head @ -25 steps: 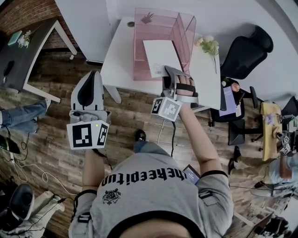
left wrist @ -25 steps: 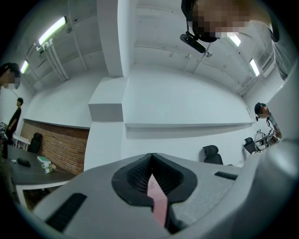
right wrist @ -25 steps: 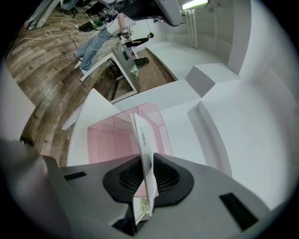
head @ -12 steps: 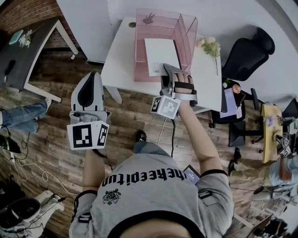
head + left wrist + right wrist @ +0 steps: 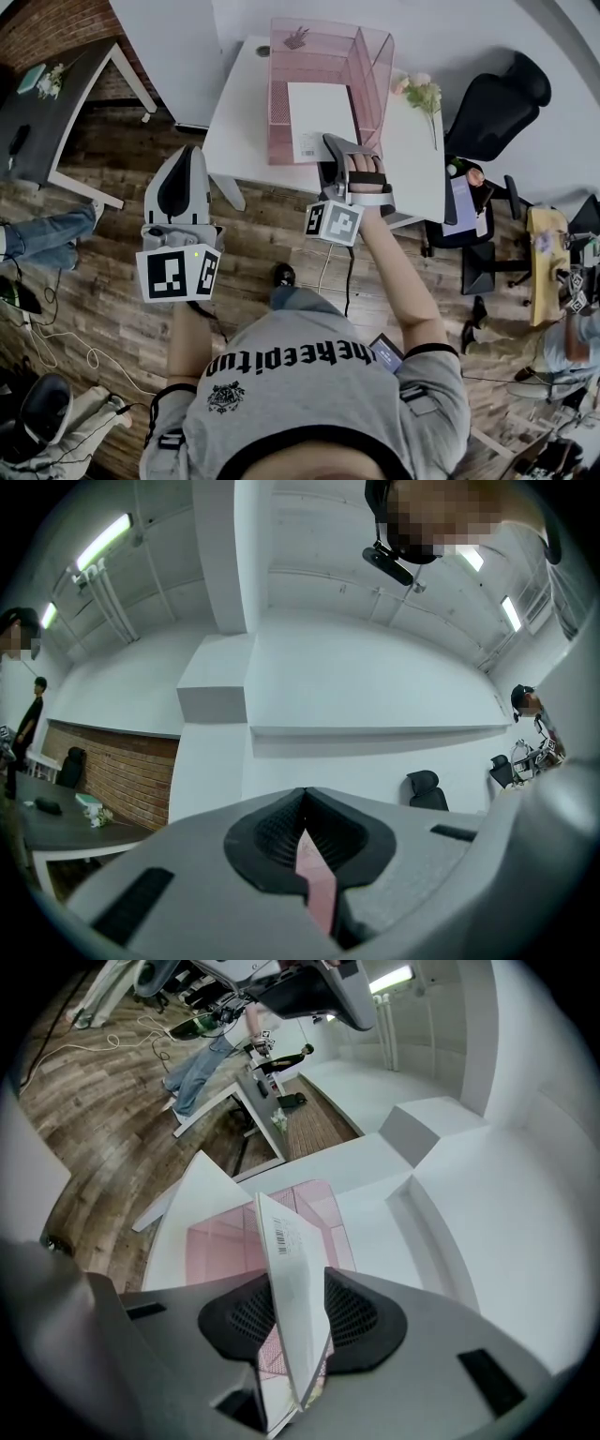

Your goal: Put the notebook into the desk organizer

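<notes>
— Sitting where, that notebook [image 5: 322, 117]?
— Mostly inside the pink desk organizer [image 5: 373, 66], in the wide compartment left of the divider. Its barcoded near end pokes out past the front edge.
— And the right gripper [image 5: 337, 148]?
— At that near end. Its jaws have just been opening and stand spread, with the notebook between the pads.
— The left gripper [image 5: 184, 156]?
— Beside the white desk's [image 5: 239, 122] near left corner, over the wood floor [image 5: 103, 272], jaws pressed together.
— Anything around?
— The organizer stands on the desk, flowers [image 5: 422, 94] are just right of it, and a black chair [image 5: 492, 108] is beyond.
</notes>
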Demonstrator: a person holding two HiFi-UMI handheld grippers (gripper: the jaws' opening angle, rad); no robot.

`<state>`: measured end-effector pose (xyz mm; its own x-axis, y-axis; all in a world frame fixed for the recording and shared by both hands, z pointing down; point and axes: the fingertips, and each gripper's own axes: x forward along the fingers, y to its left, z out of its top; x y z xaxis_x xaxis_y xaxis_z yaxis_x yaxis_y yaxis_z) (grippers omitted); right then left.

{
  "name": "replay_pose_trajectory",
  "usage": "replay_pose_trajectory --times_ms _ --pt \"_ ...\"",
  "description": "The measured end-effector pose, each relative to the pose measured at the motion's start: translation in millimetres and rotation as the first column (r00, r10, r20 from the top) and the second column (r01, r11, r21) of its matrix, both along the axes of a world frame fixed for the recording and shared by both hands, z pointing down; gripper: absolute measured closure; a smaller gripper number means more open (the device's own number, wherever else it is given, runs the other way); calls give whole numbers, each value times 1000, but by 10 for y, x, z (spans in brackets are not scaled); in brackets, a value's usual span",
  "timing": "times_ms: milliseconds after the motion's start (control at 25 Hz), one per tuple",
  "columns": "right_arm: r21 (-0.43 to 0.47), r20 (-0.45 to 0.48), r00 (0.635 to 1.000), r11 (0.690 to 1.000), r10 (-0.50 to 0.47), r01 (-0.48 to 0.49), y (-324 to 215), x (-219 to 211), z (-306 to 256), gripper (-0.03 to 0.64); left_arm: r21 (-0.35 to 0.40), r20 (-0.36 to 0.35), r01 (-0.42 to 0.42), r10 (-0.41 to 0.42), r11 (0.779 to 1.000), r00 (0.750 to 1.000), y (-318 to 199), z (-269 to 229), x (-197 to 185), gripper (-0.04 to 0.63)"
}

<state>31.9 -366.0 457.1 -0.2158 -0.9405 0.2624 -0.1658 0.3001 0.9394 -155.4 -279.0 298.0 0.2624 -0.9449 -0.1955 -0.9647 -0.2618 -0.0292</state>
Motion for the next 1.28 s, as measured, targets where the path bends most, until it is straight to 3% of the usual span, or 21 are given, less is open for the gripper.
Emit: replay_pose_trajectory --times_ms 400,520,600,1280 --pt "40 8 997 997 -74 73 160 -66 -53 508 5 4 -7 7 1000 1000 19 -29 39 591" --pt "75 -4 997 994 -79 79 166 -70 -87 586 6 4 -7 7 1000 1000 8 -25 45 591" --pt "85 -14 997 994 -73 74 133 -63 -104 594 7 5 -8 8 1000 1000 0 -25 54 591" --pt "-18 -88 994 998 -60 59 -349 -69 -132 591 3 14 19 -19 1000 1000 -114 -37 -33 591"
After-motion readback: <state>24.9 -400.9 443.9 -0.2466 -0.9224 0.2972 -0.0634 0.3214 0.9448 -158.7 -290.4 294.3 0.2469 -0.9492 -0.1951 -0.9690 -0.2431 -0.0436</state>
